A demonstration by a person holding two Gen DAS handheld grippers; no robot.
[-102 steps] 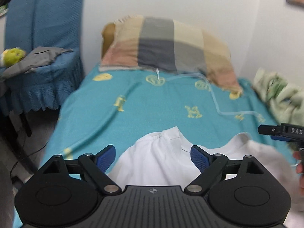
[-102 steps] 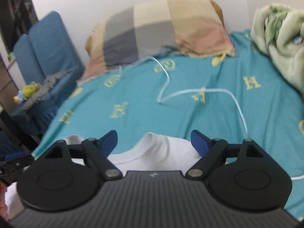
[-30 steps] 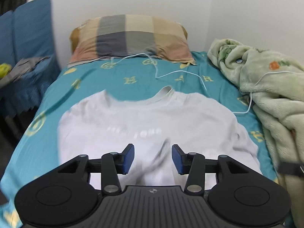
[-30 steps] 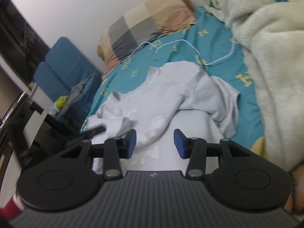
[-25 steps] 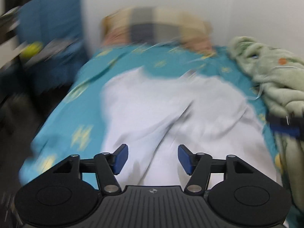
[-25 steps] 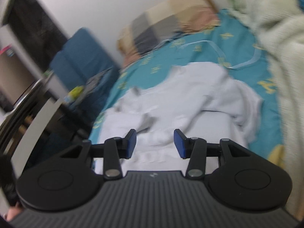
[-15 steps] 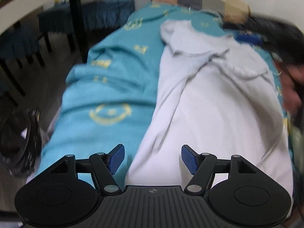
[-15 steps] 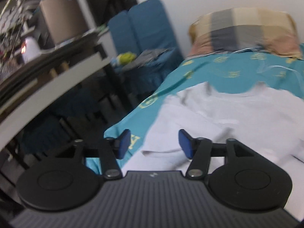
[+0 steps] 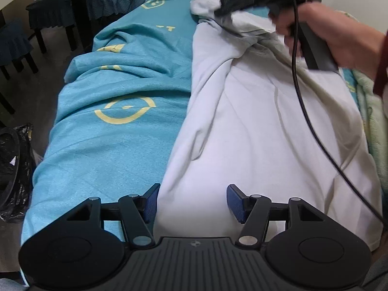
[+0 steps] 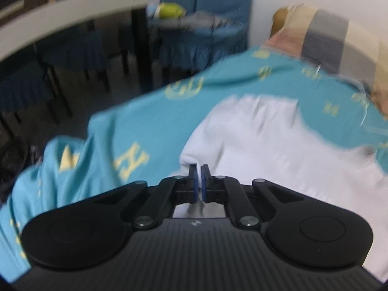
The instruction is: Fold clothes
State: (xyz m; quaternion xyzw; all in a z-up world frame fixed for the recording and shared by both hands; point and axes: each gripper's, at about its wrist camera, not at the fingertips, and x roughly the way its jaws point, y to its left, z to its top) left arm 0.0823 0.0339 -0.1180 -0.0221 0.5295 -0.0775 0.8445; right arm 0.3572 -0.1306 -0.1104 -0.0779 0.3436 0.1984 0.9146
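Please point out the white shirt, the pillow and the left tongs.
white shirt (image 9: 254, 126), left wrist view, middle of the cloth.
pillow (image 10: 329, 38), right wrist view, grey patch.
left tongs (image 9: 192, 202), left wrist view, between the open tips.

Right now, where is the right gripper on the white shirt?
In the left wrist view, the right gripper is at the top, pinching the white shirt by its far sleeve edge, beside the teal bedsheet.

Left gripper: black, blue-padded jaws spread wide apart, held low and level.
Right gripper: jaws pressed nearly together, pinching a fold of white cloth.
Right hand: bare, wrapped around the gripper's handle.
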